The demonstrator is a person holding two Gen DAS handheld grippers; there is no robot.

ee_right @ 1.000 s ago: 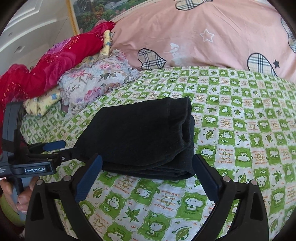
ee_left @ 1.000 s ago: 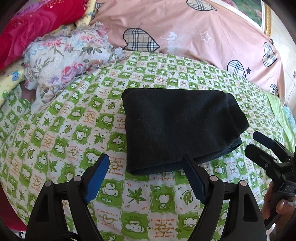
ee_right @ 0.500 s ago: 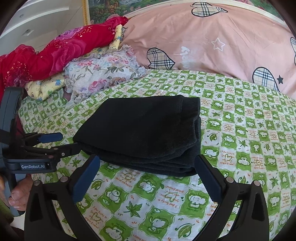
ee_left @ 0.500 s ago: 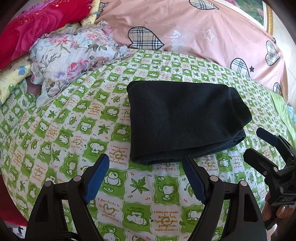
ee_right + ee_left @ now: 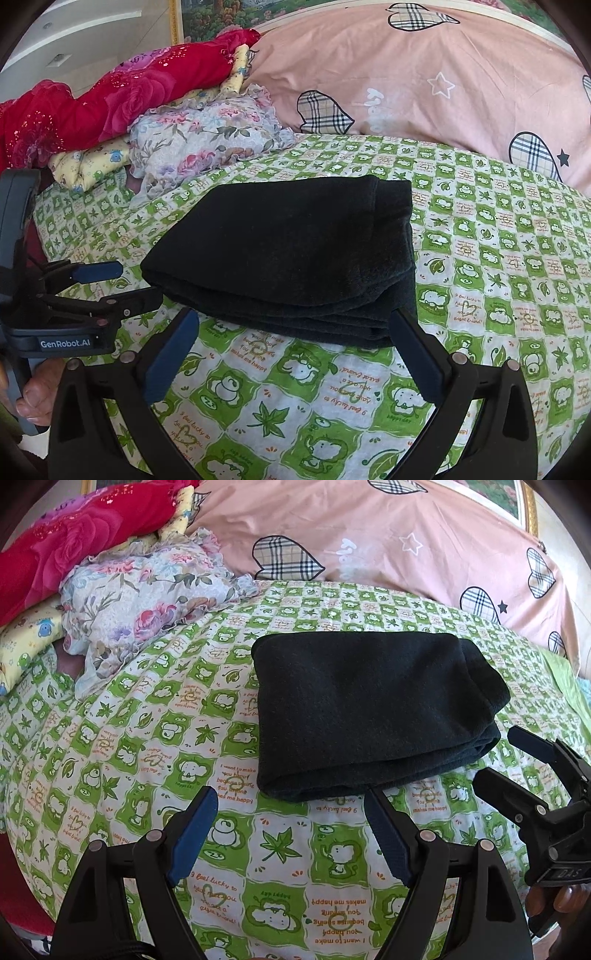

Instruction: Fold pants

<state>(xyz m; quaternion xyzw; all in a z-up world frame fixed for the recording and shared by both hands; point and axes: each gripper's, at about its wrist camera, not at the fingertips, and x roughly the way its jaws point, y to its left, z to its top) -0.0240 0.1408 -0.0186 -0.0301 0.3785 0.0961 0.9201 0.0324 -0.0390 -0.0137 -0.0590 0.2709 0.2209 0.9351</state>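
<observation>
The black pants lie folded in a thick rectangular stack on the green patterned bed sheet; they also show in the right wrist view. My left gripper is open and empty, just short of the stack's near edge. My right gripper is open and empty, its fingertips beside the stack's near edge. Each gripper shows in the other's view: the right one at the stack's right, the left one at its left, both apart from the cloth.
A large pink duvet with plaid hearts lies at the back of the bed. A floral cloth, a red blanket and a yellow pillow are piled at the back left. A framed picture hangs behind.
Both grippers have drawn back and risen a little from the folded pants, staying open. The pants have not moved.
</observation>
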